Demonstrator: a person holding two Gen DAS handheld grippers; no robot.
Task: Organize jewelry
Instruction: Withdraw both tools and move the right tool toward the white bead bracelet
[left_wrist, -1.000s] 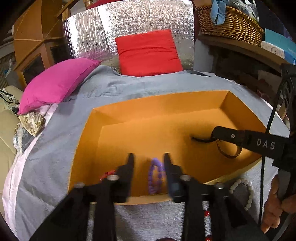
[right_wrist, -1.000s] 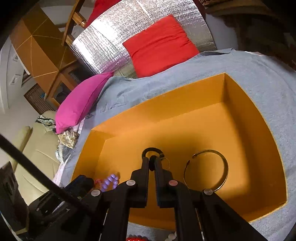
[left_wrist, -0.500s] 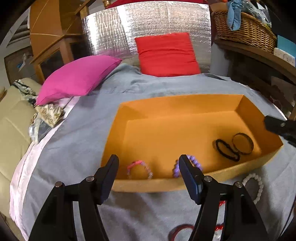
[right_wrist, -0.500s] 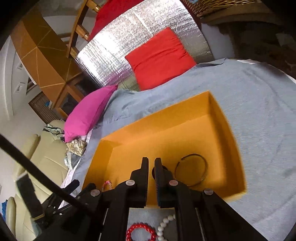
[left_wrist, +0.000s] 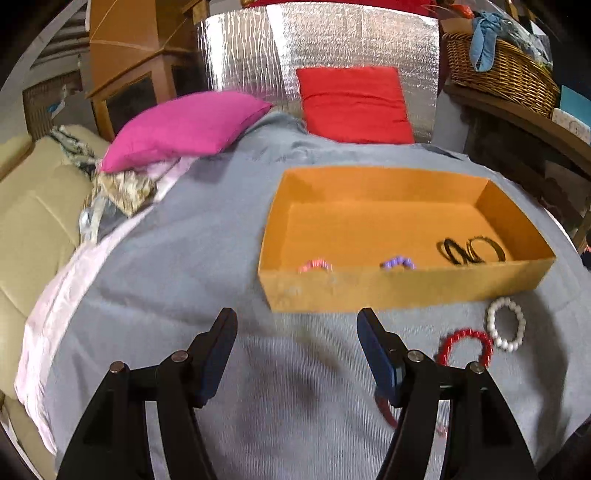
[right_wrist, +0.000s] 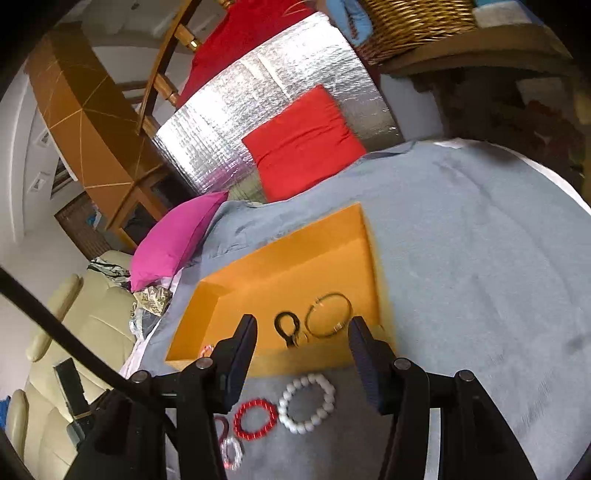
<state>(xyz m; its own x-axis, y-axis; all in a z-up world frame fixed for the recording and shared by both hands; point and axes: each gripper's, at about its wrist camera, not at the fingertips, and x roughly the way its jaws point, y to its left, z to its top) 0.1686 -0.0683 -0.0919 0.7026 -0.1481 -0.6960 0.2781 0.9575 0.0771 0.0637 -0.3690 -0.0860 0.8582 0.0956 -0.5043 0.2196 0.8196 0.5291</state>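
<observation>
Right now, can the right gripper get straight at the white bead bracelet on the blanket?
Probably yes. The right gripper is open and empty, and the white bead bracelet lies flat just below it, outside the orange box. Nothing covers it, but the red bead bracelet touches its side.

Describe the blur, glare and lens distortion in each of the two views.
Left wrist view: motion blur smears the grey cover and the orange box front wall; the fisheye bends the scene, dark corners; the silver foil panel glints. Right wrist view: tilted; the box's right rim is smeared, the white bead bracelet is fairly sharp, the small bracelets at bottom are blurred; foil glares brightly.
</observation>
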